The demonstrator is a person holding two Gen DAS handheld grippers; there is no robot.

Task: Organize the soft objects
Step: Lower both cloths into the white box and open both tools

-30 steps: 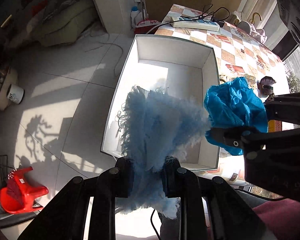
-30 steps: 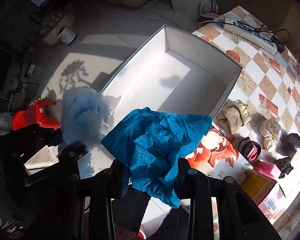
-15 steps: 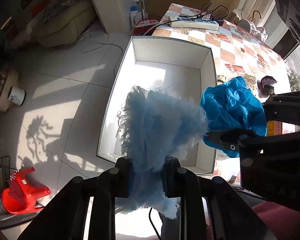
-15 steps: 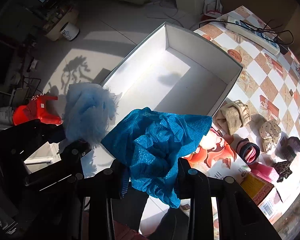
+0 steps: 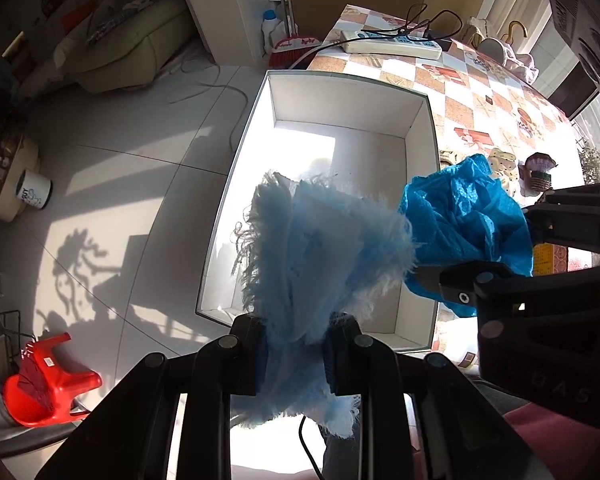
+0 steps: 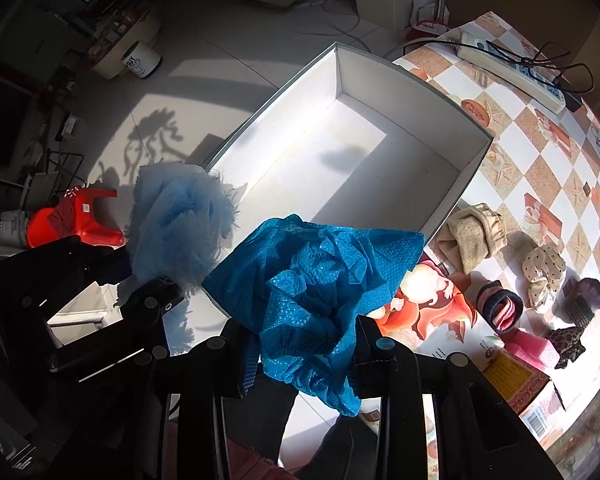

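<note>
Left gripper [image 5: 296, 354] clamped on fuzzy light-blue cloth [image 5: 320, 248], fingers pinched tight on its lower bunch, fabric fanning up to 12 o'clock over the white box [image 5: 418, 128]. Right gripper [image 6: 304, 354] clamped on crumpled teal cloth [image 6: 316, 276], jaws partway closed around the wad. Both cloths held in the air side by side, edges about touching, above the box's near end. Box sits on checkered table [image 6: 540, 128]; beige cloth [image 6: 472, 234] beside it at 3 o'clock.

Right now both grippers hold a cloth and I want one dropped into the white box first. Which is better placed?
Left. Its fluffy light-blue cloth hangs over the white box opening, while the right gripper's crinkled blue cloth sits nearer the box's near corner, partly over the table edge. A judgement only.
</note>
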